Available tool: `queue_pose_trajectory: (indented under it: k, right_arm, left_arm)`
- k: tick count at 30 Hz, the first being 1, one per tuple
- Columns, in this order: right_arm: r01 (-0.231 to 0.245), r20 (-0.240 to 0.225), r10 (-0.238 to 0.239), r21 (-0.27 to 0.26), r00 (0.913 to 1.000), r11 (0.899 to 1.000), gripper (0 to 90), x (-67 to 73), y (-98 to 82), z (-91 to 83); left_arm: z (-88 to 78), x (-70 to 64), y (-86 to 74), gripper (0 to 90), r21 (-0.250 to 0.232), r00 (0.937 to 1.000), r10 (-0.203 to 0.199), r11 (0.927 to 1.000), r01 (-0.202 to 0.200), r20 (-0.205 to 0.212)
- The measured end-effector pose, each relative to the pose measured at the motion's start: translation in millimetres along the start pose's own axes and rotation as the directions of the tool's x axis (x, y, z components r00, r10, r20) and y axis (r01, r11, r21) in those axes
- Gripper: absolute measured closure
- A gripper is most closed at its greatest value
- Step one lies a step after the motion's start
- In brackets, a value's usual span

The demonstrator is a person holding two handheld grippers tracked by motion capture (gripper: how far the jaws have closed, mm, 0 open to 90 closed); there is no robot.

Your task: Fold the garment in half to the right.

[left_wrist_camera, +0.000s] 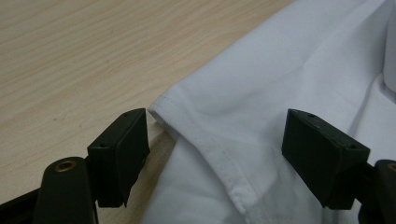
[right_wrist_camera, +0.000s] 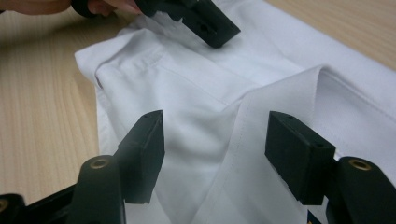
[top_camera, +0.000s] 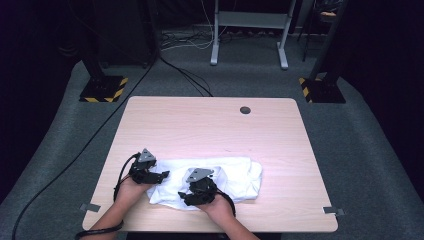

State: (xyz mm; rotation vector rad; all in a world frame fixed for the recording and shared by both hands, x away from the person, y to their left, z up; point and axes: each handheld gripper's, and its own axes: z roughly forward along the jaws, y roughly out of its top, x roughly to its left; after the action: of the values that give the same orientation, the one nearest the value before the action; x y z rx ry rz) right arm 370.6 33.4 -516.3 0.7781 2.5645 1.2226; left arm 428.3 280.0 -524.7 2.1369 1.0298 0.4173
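**No legible text in frame**

No words, brand names, nos. or labels could be read on anything pictured. Sole markings were yellow-black hazard stripes, w/o lettering, on two stand bases (top_camera: pixel 102 89) beyond the table (top_camera: pixel 210 120).

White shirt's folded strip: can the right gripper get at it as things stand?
Probably yes. The right gripper hangs just over the white shirt with jaws open, and the folded strip runs up between them with nothing across it. The left gripper is off at the shirt's far corner, out of the way.
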Motion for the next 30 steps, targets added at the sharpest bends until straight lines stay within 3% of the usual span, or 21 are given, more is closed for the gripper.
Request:
queue_pose_trajectory:
  k: [6, 11, 14, 22, 30]
  right_arm:
    - [-0.033, -0.015, 0.034, 0.005, 0.9993, 0.999, 37.0, -5.3, -5.4, 3.2]
    - [-0.02, -0.002, 0.02, -0.007, 0.9998, 1.0, 36.3, -1.0, 1.0, 0.1]
    - [-0.009, -0.012, 0.009, -0.035, 0.9999, 0.999, 36.4, 5.0, 7.6, -2.3]
    - [0.074, -0.036, -0.076, -0.057, 0.9965, 0.996, 36.6, 32.3, 21.8, 2.9]
    - [0.083, -0.076, -0.086, -0.041, 0.9933, 0.996, 40.2, 42.1, 27.5, 17.4]
  left_arm:
    - [0.1, 2.4, -2.0, 22.8, -0.003, 1.0, 0.003, 1.0, -0.003, 0.009]
    - [0.1, 2.3, -2.5, 23.1, -0.008, 0.9999, 0.004, 1.0, -0.004, 0.011]
    - [0.1, 2.3, -1.9, 23.2, -0.005, 0.9999, 0.004, 1.0, -0.004, 0.011]
    - [-4.5, 1.4, 0.5, 24.9, -0.023, 1.0, 0.006, 0.9997, -0.006, 0.006]
    - [-4.6, 7.4, -2.1, 26.0, -0.015, 0.9997, -0.026, 0.9995, 0.026, -0.005]
